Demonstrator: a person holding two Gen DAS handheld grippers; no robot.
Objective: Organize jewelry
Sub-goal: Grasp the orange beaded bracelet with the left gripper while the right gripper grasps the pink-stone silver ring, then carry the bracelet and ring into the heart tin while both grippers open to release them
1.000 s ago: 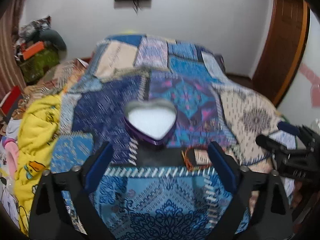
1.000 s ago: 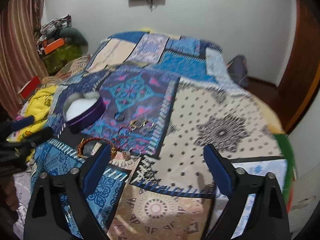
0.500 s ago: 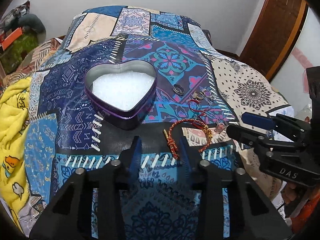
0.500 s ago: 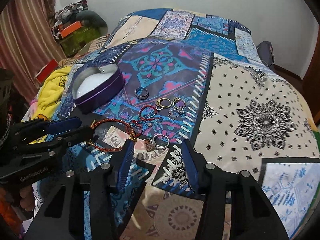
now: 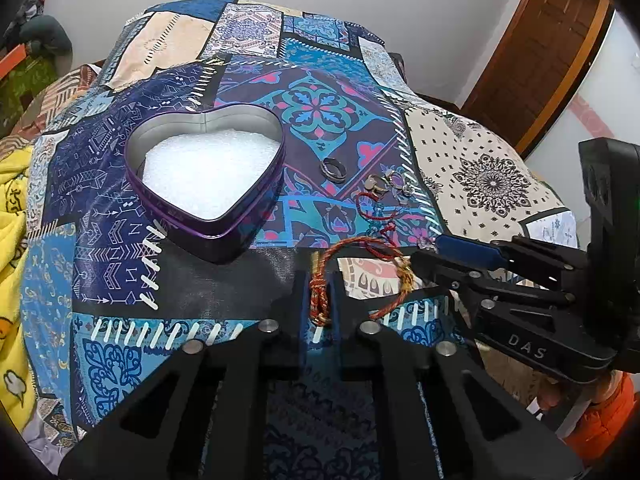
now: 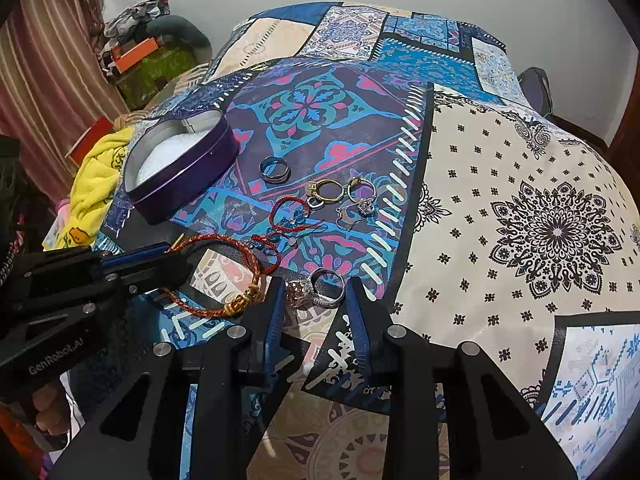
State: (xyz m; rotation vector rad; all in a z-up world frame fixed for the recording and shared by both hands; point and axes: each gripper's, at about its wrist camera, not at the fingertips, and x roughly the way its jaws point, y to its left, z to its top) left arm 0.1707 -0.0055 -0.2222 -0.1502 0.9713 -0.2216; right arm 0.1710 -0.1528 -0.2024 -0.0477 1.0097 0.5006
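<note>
Closing our left gripper (image 5: 320,300) on the braided bracelet (image 5: 362,276) near the patchwork bedspread's (image 6: 520,160) front edge, we are narrowing our right gripper (image 6: 314,312) around a stone ring (image 6: 316,290).

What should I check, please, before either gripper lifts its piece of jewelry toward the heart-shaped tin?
1. Left gripper on the braided red-and-gold bracelet: jaws closing, the knotted end between them; ok.
2. Right gripper around the silver ring with the stone: jaws closing, the ring between them, pads not visibly pressing; not ok yet.
3. Heart-shaped tin open, white padding bare: ok.
4. Bracelet free of the red cord bracelet: they look close or overlapping; cannot tell.
5. Dark band ring and gold rings clear of both grippers: ok.
</note>
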